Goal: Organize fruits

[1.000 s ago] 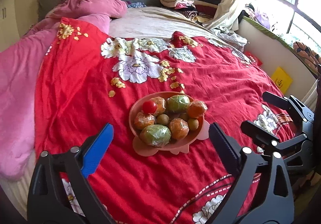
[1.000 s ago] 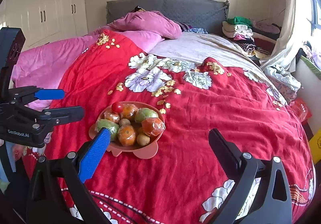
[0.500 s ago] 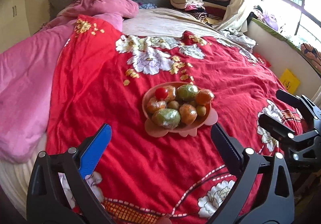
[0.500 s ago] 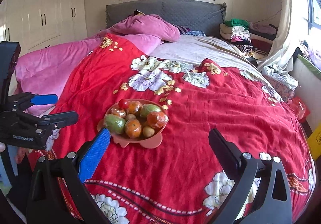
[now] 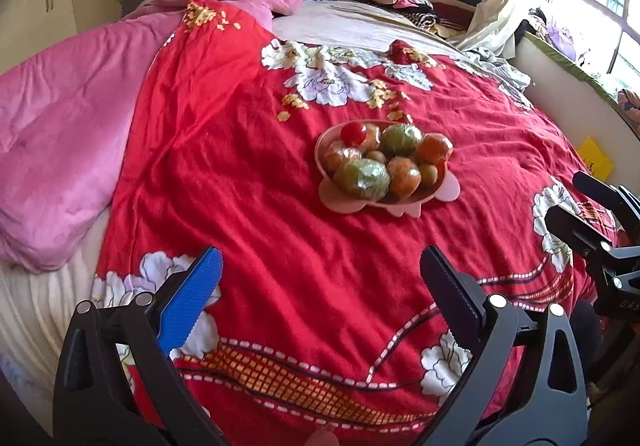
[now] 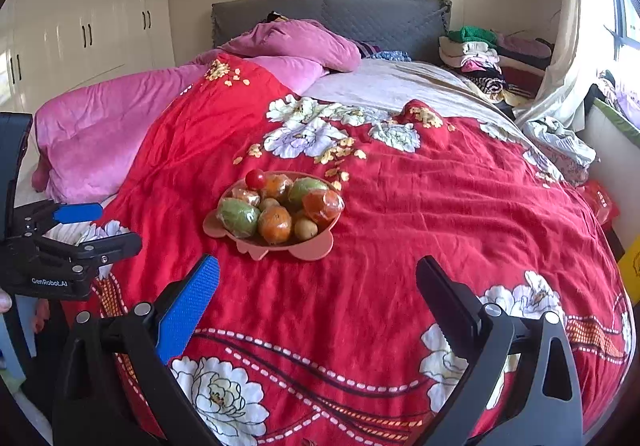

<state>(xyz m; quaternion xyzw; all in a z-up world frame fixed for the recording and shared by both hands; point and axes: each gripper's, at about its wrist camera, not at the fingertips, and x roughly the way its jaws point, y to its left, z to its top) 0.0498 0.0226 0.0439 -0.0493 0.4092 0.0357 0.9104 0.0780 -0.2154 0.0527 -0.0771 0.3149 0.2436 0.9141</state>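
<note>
fruits (image 5: 376, 162) heaped in a pink bowl (image 5: 448, 195) on the bed's red quilt (image 5: 280, 230).
my left tool (image 5: 320, 288) and right tool (image 6: 318, 286) both gape wide, empty, well short of the bowl.

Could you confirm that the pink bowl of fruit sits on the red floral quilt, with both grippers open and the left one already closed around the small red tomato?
Not quite: the left gripper holds nothing. The left wrist view shows it open and well short of the pink bowl, with the small red tomato untouched among the fruit. The bowl does sit on the red floral quilt, and the right gripper is open.
</note>
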